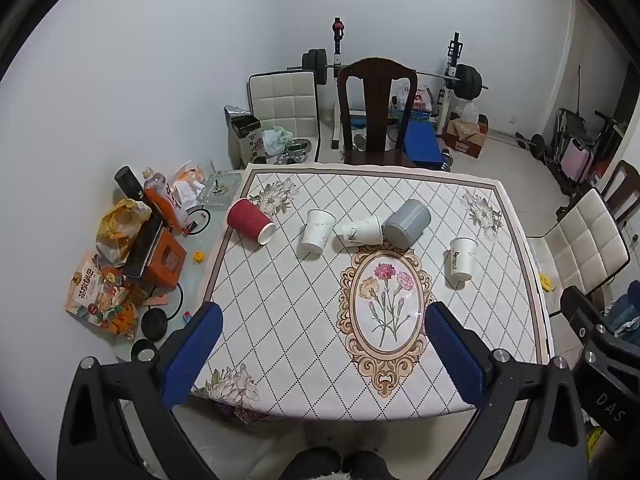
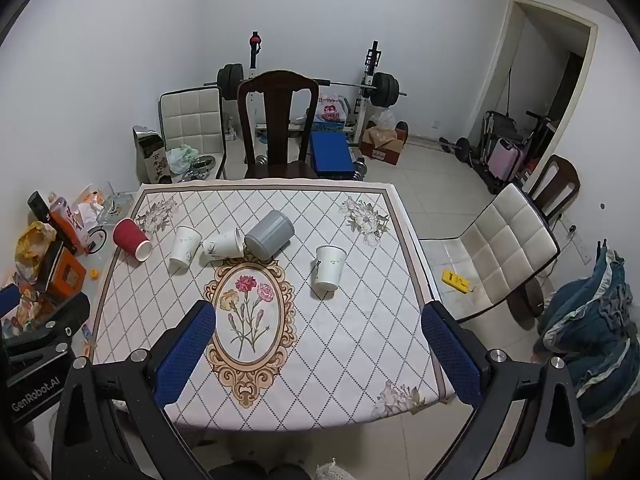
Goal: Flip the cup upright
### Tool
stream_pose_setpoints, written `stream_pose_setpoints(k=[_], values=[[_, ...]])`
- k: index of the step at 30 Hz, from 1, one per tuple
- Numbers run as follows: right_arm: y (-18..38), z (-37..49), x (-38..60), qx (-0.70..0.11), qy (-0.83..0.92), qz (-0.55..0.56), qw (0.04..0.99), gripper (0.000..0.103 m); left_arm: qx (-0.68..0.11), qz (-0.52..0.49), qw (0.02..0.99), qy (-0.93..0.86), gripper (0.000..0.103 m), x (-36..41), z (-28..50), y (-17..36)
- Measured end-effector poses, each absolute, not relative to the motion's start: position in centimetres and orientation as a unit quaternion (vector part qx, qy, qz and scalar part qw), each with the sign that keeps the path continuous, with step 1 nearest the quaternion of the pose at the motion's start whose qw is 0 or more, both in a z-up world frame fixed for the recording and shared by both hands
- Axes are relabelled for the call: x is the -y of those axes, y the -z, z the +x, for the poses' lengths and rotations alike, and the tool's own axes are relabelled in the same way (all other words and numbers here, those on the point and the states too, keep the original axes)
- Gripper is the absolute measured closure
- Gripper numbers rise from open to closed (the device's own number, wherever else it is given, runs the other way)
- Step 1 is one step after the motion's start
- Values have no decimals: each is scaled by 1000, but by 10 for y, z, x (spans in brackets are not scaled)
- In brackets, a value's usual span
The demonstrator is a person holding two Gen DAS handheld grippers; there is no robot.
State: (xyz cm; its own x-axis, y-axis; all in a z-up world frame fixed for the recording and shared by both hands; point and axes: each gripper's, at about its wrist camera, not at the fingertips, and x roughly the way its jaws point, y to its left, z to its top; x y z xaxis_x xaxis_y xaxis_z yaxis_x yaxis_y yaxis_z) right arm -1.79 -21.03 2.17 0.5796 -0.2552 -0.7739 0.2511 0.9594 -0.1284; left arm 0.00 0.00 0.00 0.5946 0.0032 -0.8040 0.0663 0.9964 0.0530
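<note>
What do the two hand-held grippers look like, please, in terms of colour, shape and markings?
Both match: the left hand-held gripper and right hand-held gripper each have black angular fingers with silver screws and textured blue pads. White lettering marks their black bodies: "GenRobot.AI" on the left one, "DAS" on the right.

tablecloth (image 1: 280, 320): white ground, dotted dark diamond lattice, tan and grey border, pale flower sprays at the corners. centre medallion (image 1: 386, 308): ornate tan-and-brown scroll frame around pink, red and yellow carnations on green stems.

cups: red cup (image 1: 250, 221), ribbed, white inside; grey cup (image 1: 406, 220), plain, faintly ribbed; three white paper cups (image 1: 318, 230) (image 1: 360, 231) (image 1: 462, 258), each with a small dark sprig motif.

gripper pads (image 1: 192, 354) on both tools: deep blue, dimpled texture, on black frames.

wooden chair (image 1: 376, 112): dark reddish brown. padded chairs (image 2: 500, 248): cream, quilted in squares. snack bag (image 1: 96, 292): orange with printed characters. bench pad (image 2: 332, 152): bright blue. walls: white.
</note>
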Motion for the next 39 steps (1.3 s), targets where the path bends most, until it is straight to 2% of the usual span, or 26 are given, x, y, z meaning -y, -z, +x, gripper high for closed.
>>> stream_pose_setpoints(k=[39], values=[[-21,-15,214,-440,144,-8,887,0,-452,37,891,16,0,-8,1,3]])
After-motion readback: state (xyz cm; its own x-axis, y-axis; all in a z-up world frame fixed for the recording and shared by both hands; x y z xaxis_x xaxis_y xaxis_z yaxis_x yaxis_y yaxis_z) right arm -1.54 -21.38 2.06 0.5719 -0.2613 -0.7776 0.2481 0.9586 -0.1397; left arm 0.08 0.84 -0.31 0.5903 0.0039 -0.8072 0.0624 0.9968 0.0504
